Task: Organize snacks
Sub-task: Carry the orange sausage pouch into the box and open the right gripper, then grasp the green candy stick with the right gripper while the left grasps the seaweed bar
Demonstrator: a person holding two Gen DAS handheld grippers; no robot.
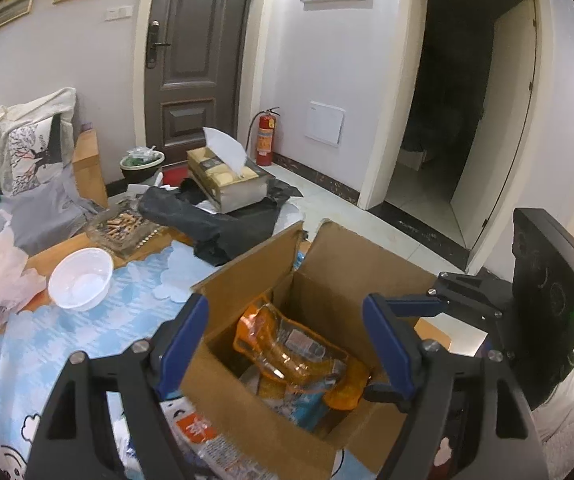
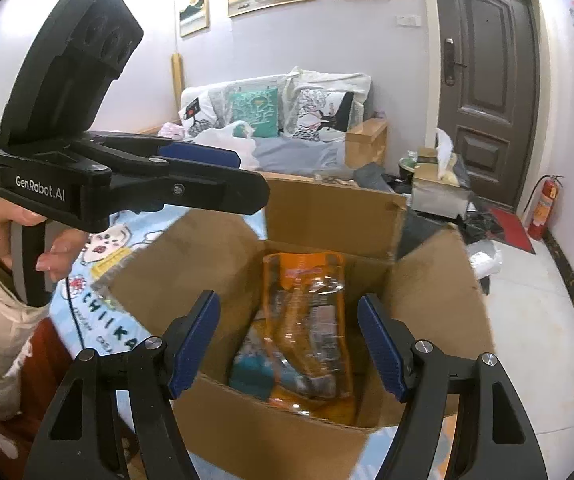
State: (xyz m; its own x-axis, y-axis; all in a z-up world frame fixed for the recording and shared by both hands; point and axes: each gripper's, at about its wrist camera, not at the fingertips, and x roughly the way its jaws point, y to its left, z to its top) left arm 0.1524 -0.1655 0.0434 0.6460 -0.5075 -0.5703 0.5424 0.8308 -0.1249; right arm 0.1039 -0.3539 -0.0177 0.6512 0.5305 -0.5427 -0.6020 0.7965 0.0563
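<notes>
Table (image 1: 67, 344): covered by a blue cartoon-print cloth; the box is carried on it.
Box (image 2: 327, 216): open cardboard, flaps up, snacks inside.
Orange bag (image 2: 307, 320): laid in the box on other packets; long axis is seen running from near rim to far wall, one end propped higher.
Handling: judged light, soft, crinkly and slippery; best pinched at a sealed edge.
Left hand-held gripper (image 1: 287, 344): held wide open above the box, empty.
Right hand-held gripper (image 2: 289, 340): held wide open above the box, empty.
</notes>
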